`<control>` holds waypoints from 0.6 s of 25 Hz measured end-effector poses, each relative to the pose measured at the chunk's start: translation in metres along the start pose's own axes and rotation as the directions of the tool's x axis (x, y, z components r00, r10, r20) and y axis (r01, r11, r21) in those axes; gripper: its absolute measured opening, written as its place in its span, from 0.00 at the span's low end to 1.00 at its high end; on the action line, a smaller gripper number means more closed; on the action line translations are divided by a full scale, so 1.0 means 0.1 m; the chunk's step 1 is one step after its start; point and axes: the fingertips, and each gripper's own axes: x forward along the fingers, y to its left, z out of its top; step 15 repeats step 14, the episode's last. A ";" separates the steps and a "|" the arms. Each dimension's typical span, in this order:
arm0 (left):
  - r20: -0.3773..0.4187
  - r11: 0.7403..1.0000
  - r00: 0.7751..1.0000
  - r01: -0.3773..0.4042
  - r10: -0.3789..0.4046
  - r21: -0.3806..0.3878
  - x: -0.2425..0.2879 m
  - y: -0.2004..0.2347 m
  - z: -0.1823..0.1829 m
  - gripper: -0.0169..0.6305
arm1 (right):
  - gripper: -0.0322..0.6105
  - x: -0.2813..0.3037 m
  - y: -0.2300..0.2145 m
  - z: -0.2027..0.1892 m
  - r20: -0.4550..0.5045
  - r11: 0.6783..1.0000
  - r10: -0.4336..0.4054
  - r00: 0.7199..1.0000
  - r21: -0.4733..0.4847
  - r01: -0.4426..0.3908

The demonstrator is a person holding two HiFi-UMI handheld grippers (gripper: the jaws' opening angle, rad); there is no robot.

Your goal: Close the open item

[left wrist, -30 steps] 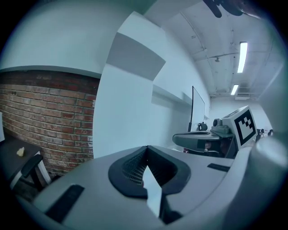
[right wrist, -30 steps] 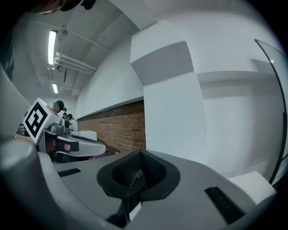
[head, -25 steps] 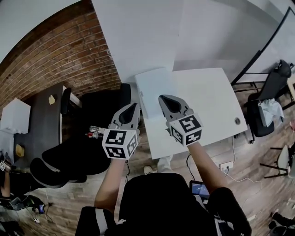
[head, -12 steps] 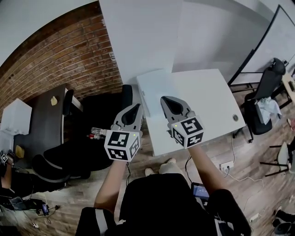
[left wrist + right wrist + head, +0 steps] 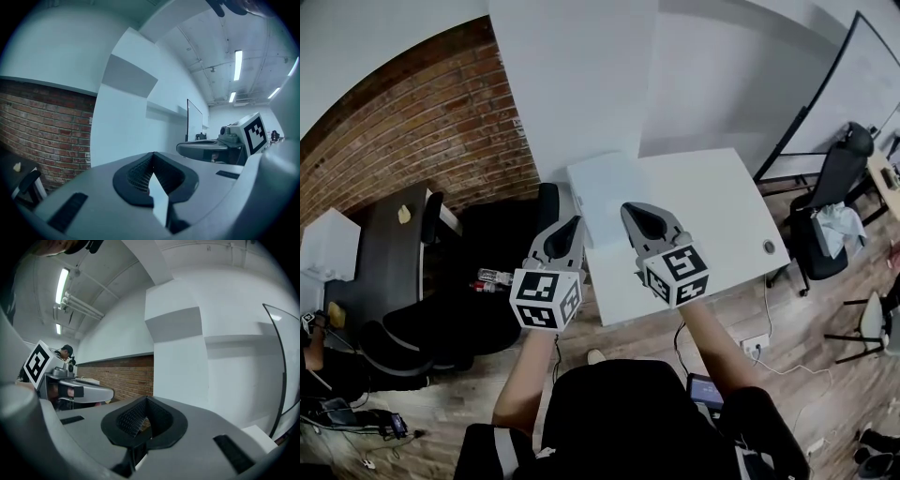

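A pale, flat rectangular item (image 5: 602,187) lies on the left part of the white table (image 5: 722,202); I cannot tell what it is or whether it is open. My left gripper (image 5: 573,223) hovers at the table's left edge, jaws together, nothing in them. My right gripper (image 5: 629,208) hangs over the item's near part, also shut and empty. In the left gripper view the left gripper (image 5: 152,157) points at a white wall, with the right gripper's marker cube (image 5: 253,133) beside it. In the right gripper view the right gripper (image 5: 146,401) faces a white pillar and brick wall.
A small round object (image 5: 769,247) sits near the table's right edge. Black office chairs stand at the right (image 5: 830,187) and at the left (image 5: 483,244). A dark table (image 5: 384,253) and a bottle (image 5: 492,278) are at the left. A white pillar (image 5: 581,84) rises behind the table.
The view has shifted a little, so the table sits slightly lower and further left in the head view. Both grippers stay shut, side by side, in nearly the same place.
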 end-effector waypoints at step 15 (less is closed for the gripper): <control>-0.010 1.000 1.000 -0.006 0.006 -0.015 0.14 -0.29 0.02 0.05 | 0.11 -0.20 -0.20 0.06 0.003 1.000 0.024 1.000 -0.002 -0.024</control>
